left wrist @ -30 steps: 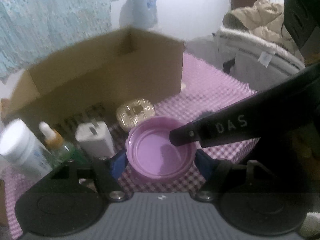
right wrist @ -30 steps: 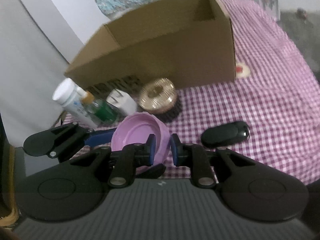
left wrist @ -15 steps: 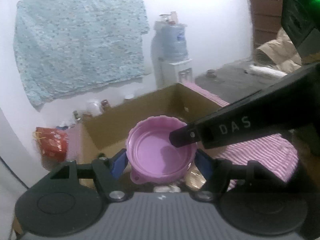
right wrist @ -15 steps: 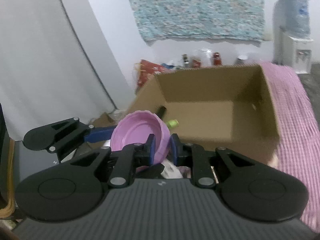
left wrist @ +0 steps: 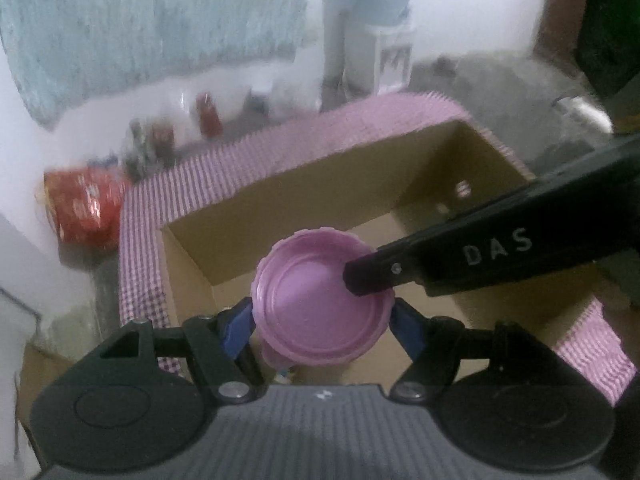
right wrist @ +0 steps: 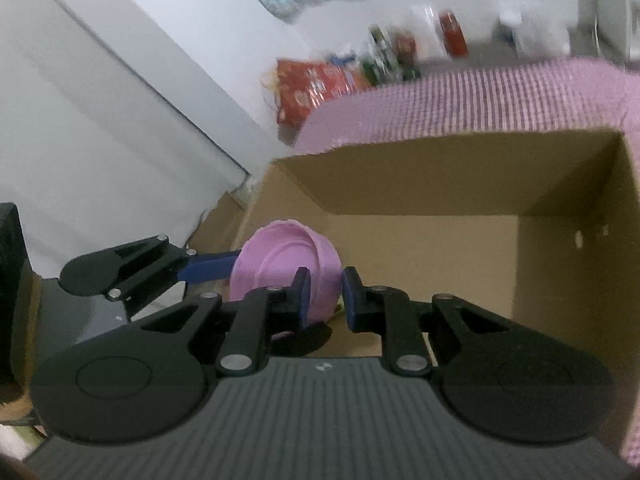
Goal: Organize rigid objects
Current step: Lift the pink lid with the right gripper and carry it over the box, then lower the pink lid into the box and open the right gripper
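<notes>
Only the left view shows the lid clamped across the left hand-held gripper, above the box; the right hand-held gripper seems pinched shut on its rim.

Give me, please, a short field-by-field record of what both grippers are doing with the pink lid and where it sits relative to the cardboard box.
held item: pink lid, hollow side toward the left wrist camera
left gripper: blue pads clamped on the lid's opposite edges
right gripper: shut on the lid's rim
position: lid held above the open cardboard box
box interior: mostly bare cardboard floor in view
surface: pink checked cloth under the box
image quality: background blurred
</notes>
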{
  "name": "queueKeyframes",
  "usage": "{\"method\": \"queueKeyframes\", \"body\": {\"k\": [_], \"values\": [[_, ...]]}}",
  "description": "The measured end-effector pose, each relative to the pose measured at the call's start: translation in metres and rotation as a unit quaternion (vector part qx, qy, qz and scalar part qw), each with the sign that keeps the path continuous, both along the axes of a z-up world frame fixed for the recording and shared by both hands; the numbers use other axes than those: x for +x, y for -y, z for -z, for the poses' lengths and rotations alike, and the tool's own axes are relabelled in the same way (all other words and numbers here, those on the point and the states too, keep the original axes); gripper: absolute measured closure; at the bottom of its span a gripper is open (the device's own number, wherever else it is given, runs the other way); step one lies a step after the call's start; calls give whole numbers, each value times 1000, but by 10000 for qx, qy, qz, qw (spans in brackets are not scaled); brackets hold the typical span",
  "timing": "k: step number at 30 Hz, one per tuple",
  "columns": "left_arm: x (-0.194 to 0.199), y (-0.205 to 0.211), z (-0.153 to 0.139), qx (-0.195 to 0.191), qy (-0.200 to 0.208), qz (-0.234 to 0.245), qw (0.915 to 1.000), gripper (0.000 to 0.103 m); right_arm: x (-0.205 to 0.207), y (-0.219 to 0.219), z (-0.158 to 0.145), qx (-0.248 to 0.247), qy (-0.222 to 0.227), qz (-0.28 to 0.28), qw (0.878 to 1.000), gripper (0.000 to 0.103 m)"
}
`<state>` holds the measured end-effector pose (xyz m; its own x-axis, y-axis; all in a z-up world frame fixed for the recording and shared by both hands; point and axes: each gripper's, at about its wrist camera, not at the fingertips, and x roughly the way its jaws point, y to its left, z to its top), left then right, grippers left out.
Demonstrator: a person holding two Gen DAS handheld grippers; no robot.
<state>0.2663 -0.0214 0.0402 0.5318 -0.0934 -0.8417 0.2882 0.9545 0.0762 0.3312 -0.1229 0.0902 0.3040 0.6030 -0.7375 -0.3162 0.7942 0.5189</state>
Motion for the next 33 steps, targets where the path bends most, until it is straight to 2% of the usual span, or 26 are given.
{"method": "queueKeyframes", "body": {"k": [3,6,12,16,20,21,23,28,33], "values": [[31,-6,16,57,-352,-127,9993,30,19,-7,20,68,-427,22,9991,87],[47,-9,30,104,-590,-245,9979,30,34,-16,37,-90,-591,31,9982,87],[65,-10,47,421,-701,-279,9963,30,54,-25,66,-80,-956,93,9953,87],[71,0,56,795,-591,-172,9949,30,62,-27,82,-10,-1131,154,9935,86],[73,4,64,851,-635,-186,9942,30,69,-29,95,-3,-1214,282,9922,84],[73,4,65,839,-634,-195,9943,30,66,-28,96,0,-1226,323,9919,84],[71,3,63,812,-555,-184,9950,28,66,-25,97,36,-1240,408,9914,74],[65,2,56,688,-415,-152,9967,27,59,-14,88,55,-1042,502,9933,61],[55,-1,37,508,-207,-186,9983,27,47,3,64,155,-754,578,9954,60]]}}
